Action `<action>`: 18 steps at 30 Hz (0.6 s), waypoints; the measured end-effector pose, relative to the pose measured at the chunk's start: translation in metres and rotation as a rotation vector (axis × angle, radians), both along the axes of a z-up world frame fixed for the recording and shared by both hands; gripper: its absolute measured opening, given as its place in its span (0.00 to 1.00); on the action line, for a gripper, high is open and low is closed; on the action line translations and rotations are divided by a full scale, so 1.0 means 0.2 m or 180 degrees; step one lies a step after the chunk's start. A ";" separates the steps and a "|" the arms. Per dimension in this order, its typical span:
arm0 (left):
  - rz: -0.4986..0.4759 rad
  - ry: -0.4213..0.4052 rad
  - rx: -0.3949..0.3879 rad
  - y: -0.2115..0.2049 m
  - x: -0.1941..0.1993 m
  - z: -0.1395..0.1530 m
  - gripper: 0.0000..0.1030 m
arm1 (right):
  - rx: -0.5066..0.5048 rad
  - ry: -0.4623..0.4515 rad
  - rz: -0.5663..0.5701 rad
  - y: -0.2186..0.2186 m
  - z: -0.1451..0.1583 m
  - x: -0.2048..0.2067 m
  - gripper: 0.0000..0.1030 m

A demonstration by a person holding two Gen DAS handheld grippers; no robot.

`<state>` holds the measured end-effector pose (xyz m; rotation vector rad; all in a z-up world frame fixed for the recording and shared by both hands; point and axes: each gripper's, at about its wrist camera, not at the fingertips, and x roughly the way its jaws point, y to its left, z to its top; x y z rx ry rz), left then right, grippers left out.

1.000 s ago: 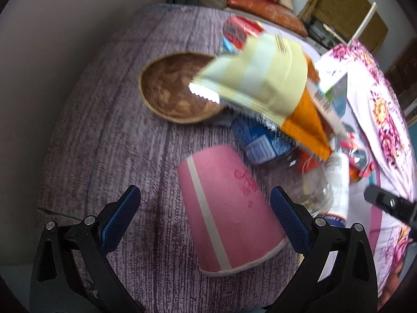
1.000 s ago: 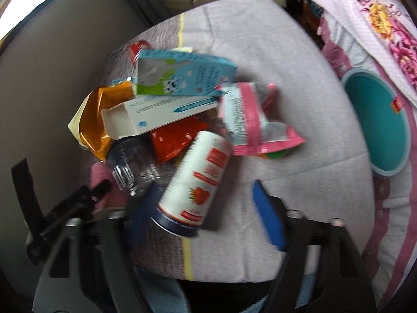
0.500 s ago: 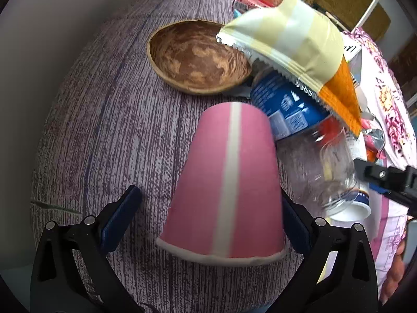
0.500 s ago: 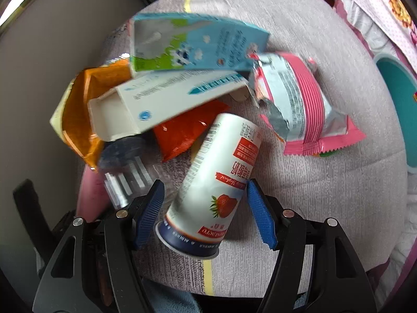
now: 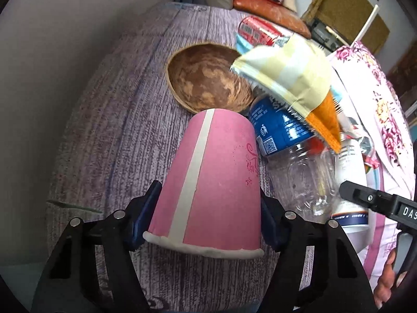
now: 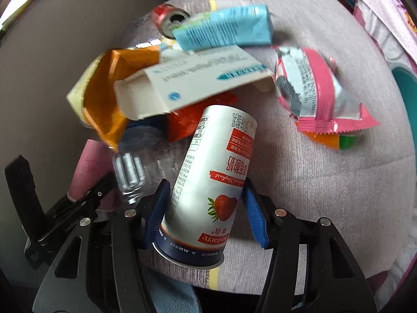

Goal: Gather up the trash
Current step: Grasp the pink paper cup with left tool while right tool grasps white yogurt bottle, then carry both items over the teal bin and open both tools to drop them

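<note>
Across the whole scene runs a tabletop (image 5: 109, 135) under a purple-grey woven cloth, its left edge against a plain grey wall (image 5: 52, 52). Beyond the far edge sit cushions (image 5: 268, 13) and a brown woven throw (image 5: 346, 13); along the right edge hangs a pink floral cloth (image 5: 378, 99), and a teal bin (image 6: 408, 91) shows past that edge in the right wrist view.

Trash lies heaped toward the near left corner. A white carton (image 6: 192, 83) lies open-ended across the heap, with a light blue carton (image 6: 224, 31) behind it and a red can (image 6: 166, 18) at the far side. A yellow and orange bag (image 5: 294, 78) drapes over a clear bottle with a blue label (image 5: 286, 140). A pink wrapper (image 6: 318, 91) lies apart toward the right edge, on top of something orange and green. A brown bowl (image 5: 208, 78) sits toward the far left, just behind the cup.

The left tool (image 5: 208, 216) grips a pink cup (image 5: 211, 182) near its rolled rim, pads pressed to both sides; the cup lies with its base pointing away, beside the bottle. The right tool (image 6: 206, 214) has closed narrowly around a white yogurt can (image 6: 211, 182) with a strawberry, near its dark blue end; the can's far end leans against the heap, under the white carton's edge.
</note>
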<state>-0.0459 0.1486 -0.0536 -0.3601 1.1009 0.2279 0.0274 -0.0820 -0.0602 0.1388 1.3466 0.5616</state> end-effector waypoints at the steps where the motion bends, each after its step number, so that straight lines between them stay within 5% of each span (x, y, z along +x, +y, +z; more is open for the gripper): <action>1: -0.0006 -0.0018 0.0009 0.01 0.00 0.02 0.67 | 0.0015 -0.0029 0.0007 -0.01 0.01 0.00 0.52; 9: -0.0113 -0.0268 0.0061 -0.07 -0.10 0.26 0.66 | 0.0259 -0.0178 -0.0004 -0.18 0.22 -0.06 0.50; 18: -0.0744 -0.0528 0.0066 -0.43 0.07 0.49 0.67 | 0.0557 -0.0443 -0.0351 -0.39 0.37 0.10 0.50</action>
